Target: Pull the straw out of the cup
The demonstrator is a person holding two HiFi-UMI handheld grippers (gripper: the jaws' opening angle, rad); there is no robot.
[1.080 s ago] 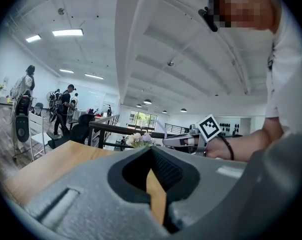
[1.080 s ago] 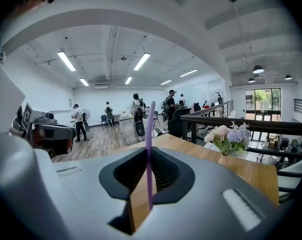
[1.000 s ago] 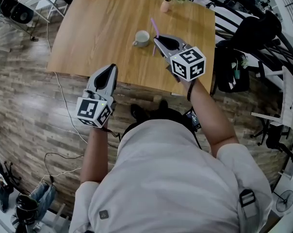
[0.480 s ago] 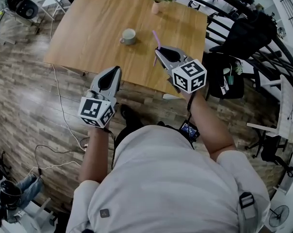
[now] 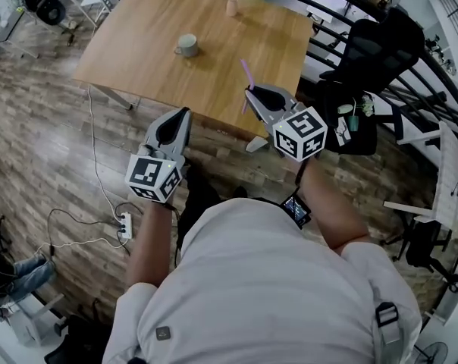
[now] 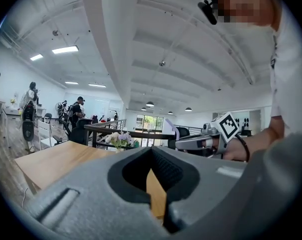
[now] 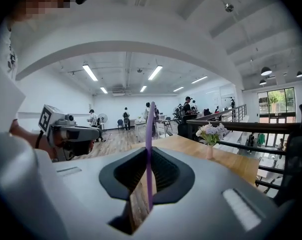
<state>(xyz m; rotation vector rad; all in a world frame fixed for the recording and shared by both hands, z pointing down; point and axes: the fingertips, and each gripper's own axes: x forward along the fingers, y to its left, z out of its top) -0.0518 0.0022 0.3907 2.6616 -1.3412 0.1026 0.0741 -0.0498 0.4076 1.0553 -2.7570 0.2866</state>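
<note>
Purple and thin, the straw (image 7: pixel 149 149) is pinched upright between the 2 jaws of the right gripper (image 5: pixel 249 92). It is already clear of the cup (image 5: pixel 186 45), which stands well apart on the wooden table (image 5: pixel 130 51). The left gripper (image 5: pixel 185 112) is closed on nothing. The straw is judged light, smooth and easily crushed. It seems to be held near its lower end, so a gentle squeeze is advised.
</note>
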